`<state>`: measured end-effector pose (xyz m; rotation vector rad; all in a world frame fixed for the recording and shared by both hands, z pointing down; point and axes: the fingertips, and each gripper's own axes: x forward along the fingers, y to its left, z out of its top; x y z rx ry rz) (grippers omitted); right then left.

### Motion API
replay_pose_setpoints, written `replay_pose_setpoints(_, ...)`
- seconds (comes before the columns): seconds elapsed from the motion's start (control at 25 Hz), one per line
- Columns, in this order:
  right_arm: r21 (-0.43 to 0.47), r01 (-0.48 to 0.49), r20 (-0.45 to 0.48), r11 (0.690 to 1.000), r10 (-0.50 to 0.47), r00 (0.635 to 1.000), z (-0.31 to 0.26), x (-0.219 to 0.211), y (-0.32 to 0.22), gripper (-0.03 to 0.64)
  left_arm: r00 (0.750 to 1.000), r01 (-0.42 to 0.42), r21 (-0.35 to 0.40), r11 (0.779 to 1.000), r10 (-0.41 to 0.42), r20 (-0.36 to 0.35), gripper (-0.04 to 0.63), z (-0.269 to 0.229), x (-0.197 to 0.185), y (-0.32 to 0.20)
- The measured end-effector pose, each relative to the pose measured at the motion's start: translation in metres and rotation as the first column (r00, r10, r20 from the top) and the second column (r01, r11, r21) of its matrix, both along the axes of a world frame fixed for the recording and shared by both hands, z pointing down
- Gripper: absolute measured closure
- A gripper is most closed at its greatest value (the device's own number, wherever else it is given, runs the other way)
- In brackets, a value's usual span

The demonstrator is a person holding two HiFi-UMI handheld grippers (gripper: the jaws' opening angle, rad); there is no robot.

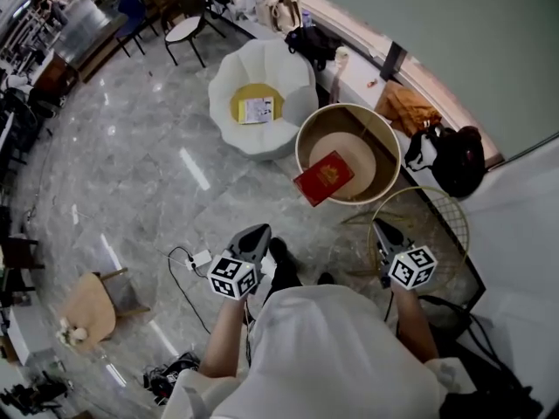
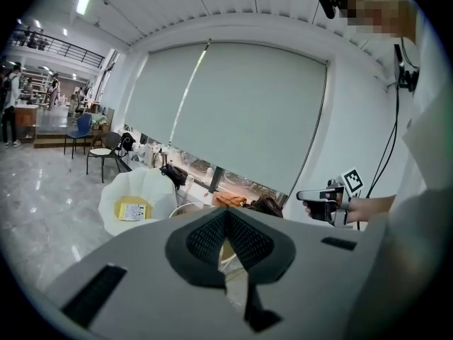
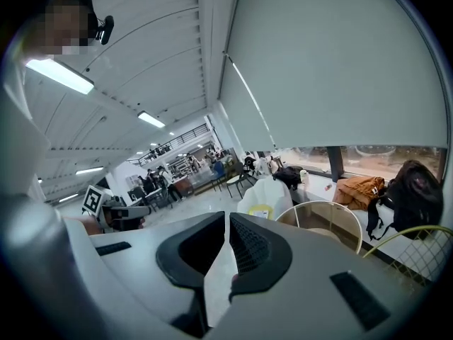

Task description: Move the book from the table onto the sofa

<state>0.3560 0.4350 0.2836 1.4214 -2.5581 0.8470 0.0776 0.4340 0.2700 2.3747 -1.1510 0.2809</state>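
Note:
A red book [image 1: 323, 178] lies tilted across the near rim of a round tan table [image 1: 384, 133]. Beyond it stands a white petal-shaped sofa [image 1: 262, 133] with a yellow seat cushion and a leaflet on it. My left gripper [image 1: 258, 231] is shut and empty, over the floor short of the book. My right gripper [image 1: 379, 224] is also shut and empty, just short of the table's right side. In the left gripper view the shut jaws [image 2: 226, 212] point between the sofa [image 2: 117, 190] and the right gripper [image 2: 322, 195]. The right gripper view has its jaws [image 3: 226, 217] aimed toward the sofa [image 3: 272, 193] and table [image 3: 322, 214].
A yellow wire basket table [image 1: 437, 225] stands right of my right gripper. A black bag [image 1: 454, 160] and an orange bag [image 1: 406, 107] sit on the window ledge. A cable and power strip [image 1: 196, 258] lie on the marble floor at left, near a wooden chair [image 1: 92, 308].

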Motion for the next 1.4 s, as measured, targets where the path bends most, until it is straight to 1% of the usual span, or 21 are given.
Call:
replay_pose_setpoints(0.24,-0.013,-0.027,0.013,1.0,0.027,1.0,0.01,-0.031,-0.024,0.574,0.999,-0.054,-0.008,0.999,0.054,0.002,0.594,0.013,-0.019,-0.037)
replay_pose_setpoints(0.4,-0.026,-0.058,0.01,0.998,0.058,0.998,0.018,-0.048,-0.043,0.574,0.995,-0.099,-0.015,0.995,0.099,-0.009,0.594,0.019,-0.03,-0.062)
replay_pose_setpoints(0.76,-0.06,-0.151,0.031,0.987,0.153,0.988,0.035,-0.087,-0.073,0.575,0.977,-0.213,-0.041,0.976,0.213,-0.007,0.594,0.042,-0.057,-0.109)
replay_pose_setpoints(0.92,-0.082,-0.185,0.018,0.979,0.187,0.982,0.051,-0.099,-0.08,0.575,0.966,-0.257,-0.048,0.965,0.257,-0.009,0.594,0.054,-0.064,-0.125)
replay_pose_setpoints(1.2,-0.114,-0.245,0.001,0.963,0.247,0.969,0.065,-0.11,-0.087,0.574,0.952,-0.305,-0.07,0.95,0.305,-0.013,0.594,0.071,-0.072,-0.142)
replay_pose_setpoints(1.4,-0.149,-0.247,-0.001,0.958,0.25,0.968,0.078,-0.11,-0.089,0.574,0.951,-0.308,-0.094,0.947,0.308,-0.014,0.594,0.083,-0.072,-0.153)
